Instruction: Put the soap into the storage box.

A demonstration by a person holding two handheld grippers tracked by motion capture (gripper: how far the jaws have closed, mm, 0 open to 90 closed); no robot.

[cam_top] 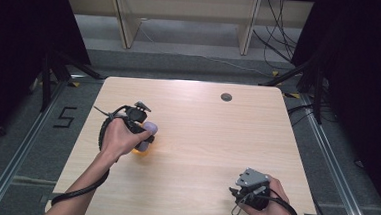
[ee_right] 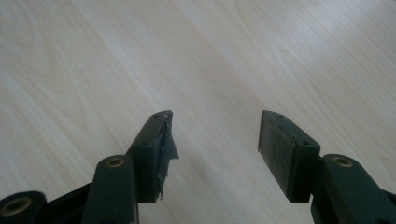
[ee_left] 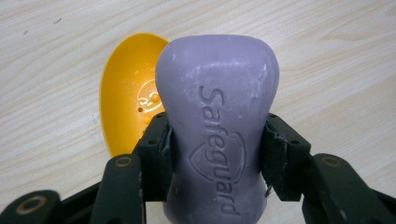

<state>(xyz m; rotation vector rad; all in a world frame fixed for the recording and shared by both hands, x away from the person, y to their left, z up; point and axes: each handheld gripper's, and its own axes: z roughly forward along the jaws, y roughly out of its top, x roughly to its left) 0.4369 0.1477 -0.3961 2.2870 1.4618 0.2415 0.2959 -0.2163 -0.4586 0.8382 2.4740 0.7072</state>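
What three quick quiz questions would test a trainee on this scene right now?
1. True or false: the left gripper is shut on the purple soap bar.
2. What colour is the dish beside the soap?
3. The right gripper is: A) shut on soap, B) open over the bare table, C) holding the dish.

Key: 1 true; 2 yellow; 3 B.

**Colours on the Table**

The waisted bar of soap [ee_left: 217,135] is pale lilac, with the word "Safeguard" and a shield outline pressed into it in the same lilac. The shallow plastic soap dish [ee_left: 126,105] is bright yellow-orange. Both two-jaw grippers, left [ee_left: 217,154] and right [ee_right: 212,144], are matt black with small brass-coloured rivets. The wooden table top [ee_right: 93,56] is light beige with darker, wavy grain lines.
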